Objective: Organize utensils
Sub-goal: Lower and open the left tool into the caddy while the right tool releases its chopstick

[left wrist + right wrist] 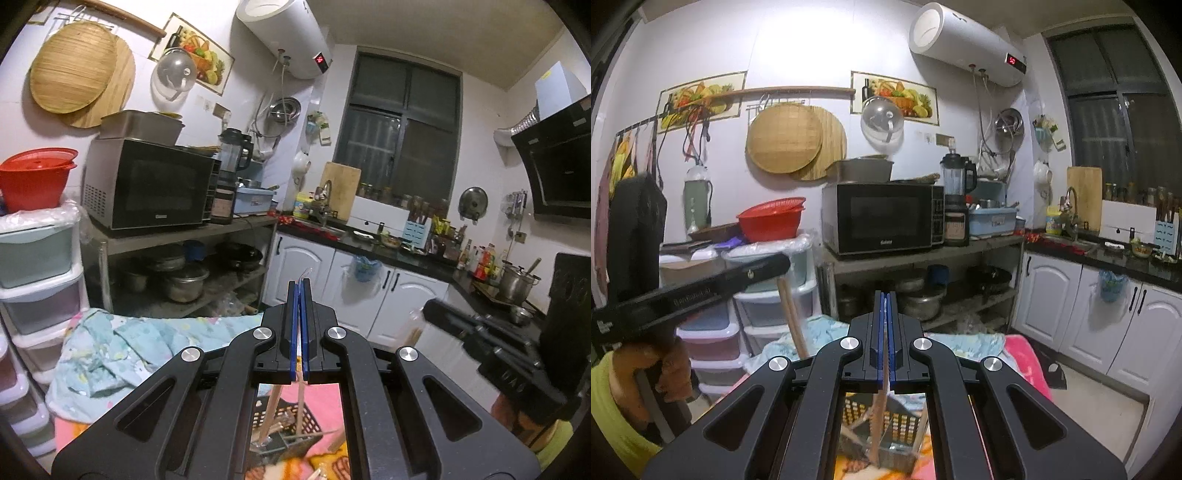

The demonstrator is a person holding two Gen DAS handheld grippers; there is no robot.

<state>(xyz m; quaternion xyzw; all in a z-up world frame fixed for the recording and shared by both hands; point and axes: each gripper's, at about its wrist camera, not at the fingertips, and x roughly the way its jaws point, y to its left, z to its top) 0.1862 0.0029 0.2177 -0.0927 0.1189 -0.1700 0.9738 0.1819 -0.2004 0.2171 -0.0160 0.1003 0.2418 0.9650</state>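
I am working in a cluttered kitchen, over bright bedding. Nearest, my left claw (300, 291) is gripping a wooden utensil (301, 397), my right claw (885, 301) another (877, 424); both shafts are hanging straight down toward the black basket (886, 417) directly underneath.

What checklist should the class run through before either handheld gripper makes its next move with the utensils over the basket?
1. Left gripper shut on a thin wooden stick: ok.
2. Right gripper shut on a brownish slender wooden utensil: ok.
3. Black slotted plastic basket lies below both grippers, on the pink patterned blanket: ok.
4. What kind of utensil each gripper holds: cannot tell, the ends are blurred.
5. Held pieces lifted free of the basket's other contents: cannot tell.
6. The two grippers apart from each other: ok.
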